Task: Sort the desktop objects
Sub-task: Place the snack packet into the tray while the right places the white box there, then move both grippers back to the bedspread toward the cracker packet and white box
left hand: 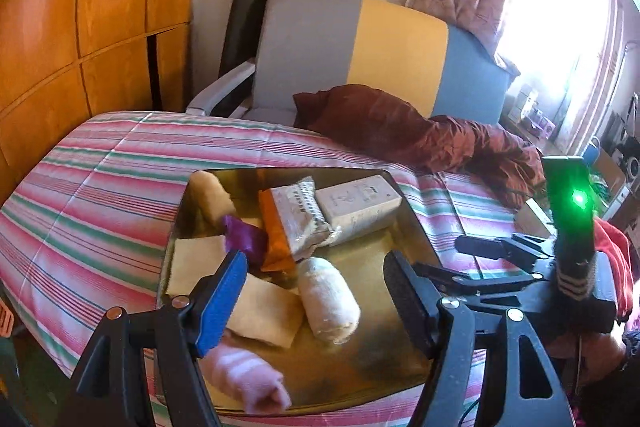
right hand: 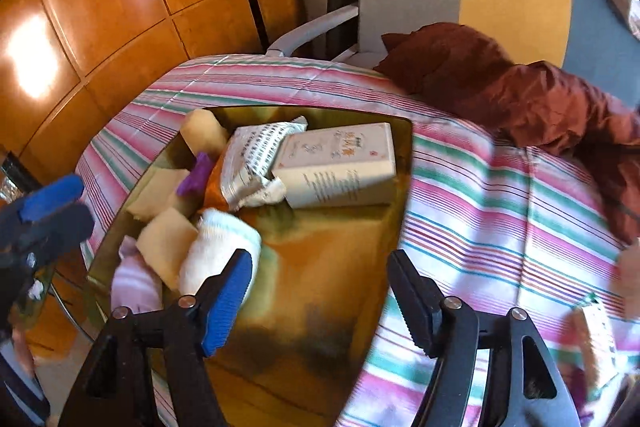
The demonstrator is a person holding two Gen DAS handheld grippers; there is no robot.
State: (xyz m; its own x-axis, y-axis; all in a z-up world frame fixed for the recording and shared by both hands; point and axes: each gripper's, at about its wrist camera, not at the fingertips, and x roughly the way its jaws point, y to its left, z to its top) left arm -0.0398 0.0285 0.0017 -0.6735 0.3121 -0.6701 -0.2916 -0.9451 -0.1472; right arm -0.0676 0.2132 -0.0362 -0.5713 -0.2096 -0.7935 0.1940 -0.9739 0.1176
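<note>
Both tools empty, jaws wide: left tool [left hand: 316, 291], right tool [right hand: 320, 291]. You're between picks. White sock roll [left hand: 328, 301] lies in gold tray [left hand: 376, 355], between left tool's fingers. Next: lower, centre, close.

Striped bed [left hand: 100, 163], gold tray [left hand: 384, 311], maroon cloth [left hand: 440, 135]
</note>
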